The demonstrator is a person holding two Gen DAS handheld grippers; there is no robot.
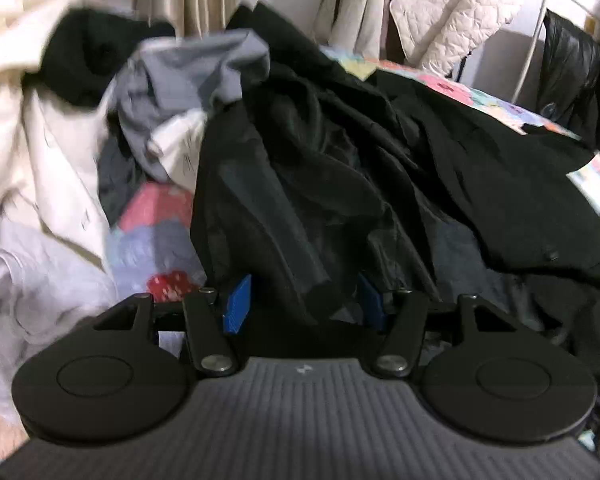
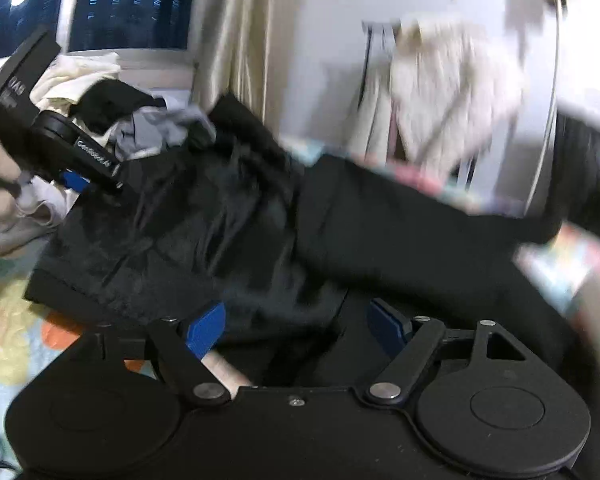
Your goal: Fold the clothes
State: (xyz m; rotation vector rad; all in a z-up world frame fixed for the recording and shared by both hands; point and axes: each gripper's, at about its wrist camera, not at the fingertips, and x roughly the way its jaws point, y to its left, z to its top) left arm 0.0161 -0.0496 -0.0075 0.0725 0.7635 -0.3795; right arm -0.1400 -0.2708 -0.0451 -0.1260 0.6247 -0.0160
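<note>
Gaping with cloth between its blue pads, the left gripper (image 1: 304, 304) reaches into the near edge of a black coat (image 1: 380, 168), not closed on it. The right gripper (image 2: 296, 332) is likewise spread wide, its pads on either side of the same coat's near folds. That coat sprawls rumpled across the bed (image 2: 8, 320), over a patterned quilt. It looks heavy and limp, with a slick lining that may slide, so a hem or shoulder seam seems the safest hold. One black coat lies here; beyond it, by the bed's far-left corner, one pile (image 1: 172, 92) holds grey, white and black pieces, too tangled to count.
</note>
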